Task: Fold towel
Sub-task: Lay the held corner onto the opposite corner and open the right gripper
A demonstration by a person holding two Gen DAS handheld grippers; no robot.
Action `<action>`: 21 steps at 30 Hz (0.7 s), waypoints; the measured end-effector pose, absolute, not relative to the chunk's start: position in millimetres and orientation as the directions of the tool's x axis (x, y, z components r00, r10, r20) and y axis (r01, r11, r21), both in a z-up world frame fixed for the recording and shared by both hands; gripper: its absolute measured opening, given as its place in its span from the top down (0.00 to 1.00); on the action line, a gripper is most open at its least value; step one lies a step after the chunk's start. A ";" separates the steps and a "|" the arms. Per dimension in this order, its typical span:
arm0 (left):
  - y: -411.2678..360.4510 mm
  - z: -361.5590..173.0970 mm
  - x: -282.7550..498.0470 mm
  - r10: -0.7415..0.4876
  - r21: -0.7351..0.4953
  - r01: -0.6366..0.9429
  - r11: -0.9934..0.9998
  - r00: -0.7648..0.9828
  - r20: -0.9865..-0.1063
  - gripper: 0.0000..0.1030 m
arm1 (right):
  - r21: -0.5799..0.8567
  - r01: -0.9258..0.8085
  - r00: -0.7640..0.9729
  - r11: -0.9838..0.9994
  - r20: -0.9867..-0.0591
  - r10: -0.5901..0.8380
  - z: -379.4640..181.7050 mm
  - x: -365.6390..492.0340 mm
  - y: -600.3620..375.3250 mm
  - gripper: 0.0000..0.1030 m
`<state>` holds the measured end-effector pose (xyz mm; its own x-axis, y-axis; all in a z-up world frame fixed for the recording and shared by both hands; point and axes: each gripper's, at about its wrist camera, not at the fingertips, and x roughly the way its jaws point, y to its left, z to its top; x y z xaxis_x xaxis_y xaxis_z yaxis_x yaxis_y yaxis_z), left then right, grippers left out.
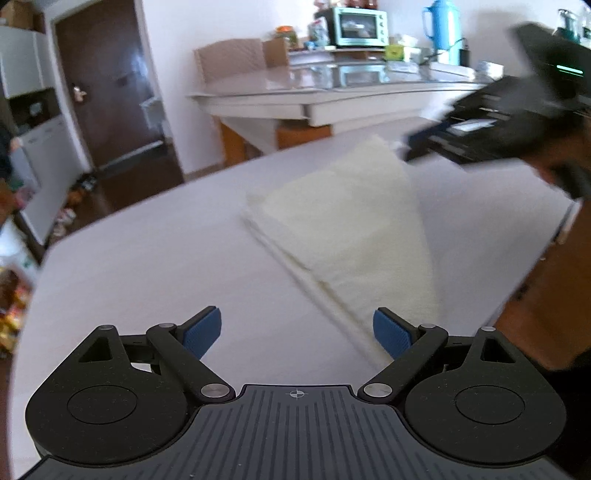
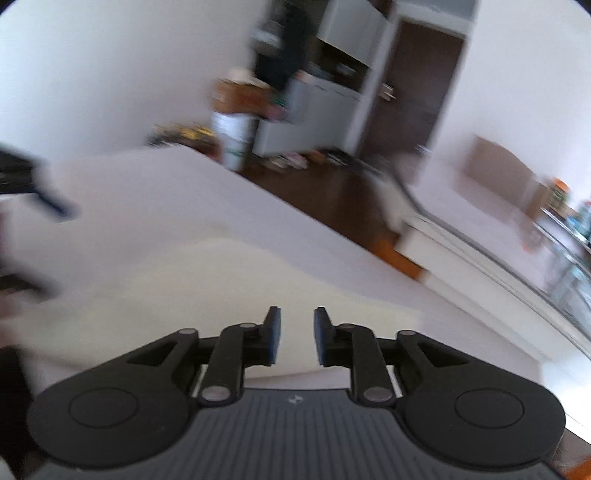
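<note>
A cream towel (image 1: 347, 236) lies folded in several layers on the white table (image 1: 155, 266), running diagonally from the far middle toward my left gripper (image 1: 297, 334). That gripper is open wide, just above the table, with the towel's near corner beside its right fingertip (image 1: 391, 332). The other gripper's blurred black body (image 1: 491, 125) hovers over the towel's far end. In the right wrist view the towel (image 2: 207, 288) spreads below my right gripper (image 2: 297, 338), whose blue pads stand a small gap apart with nothing between them.
A glass-topped counter (image 1: 332, 88) behind the table carries a teal toaster oven (image 1: 360, 27), a blue thermos (image 1: 443, 26) and boxes. A dark door (image 1: 107, 81) and white cabinets (image 2: 314, 96) stand beyond. Clutter sits on the dark floor (image 2: 332, 184). A person's arm (image 1: 546, 295) is at right.
</note>
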<state>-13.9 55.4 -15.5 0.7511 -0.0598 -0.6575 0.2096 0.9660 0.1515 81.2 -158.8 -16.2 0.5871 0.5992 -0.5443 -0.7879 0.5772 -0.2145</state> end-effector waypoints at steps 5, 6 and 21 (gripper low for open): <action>79.6 -10.0 -10.6 -0.031 0.161 0.180 0.970 0.755 -0.655 0.09 | -0.235 -0.860 0.504 0.453 -0.528 0.683 -27.5 9.6 -139.3 0.57; 84.6 -8.1 -10.8 -0.035 0.152 0.176 0.973 0.757 -0.652 0.09 | -0.265 -0.866 0.498 0.424 -0.527 0.689 -32.9 -5.6 -132.0 0.57; 95.3 1.9 -25.2 -0.051 0.151 0.184 0.971 0.782 -0.621 0.05 | -0.492 -0.807 0.575 0.327 -0.526 0.627 -85.3 -74.7 -68.8 0.61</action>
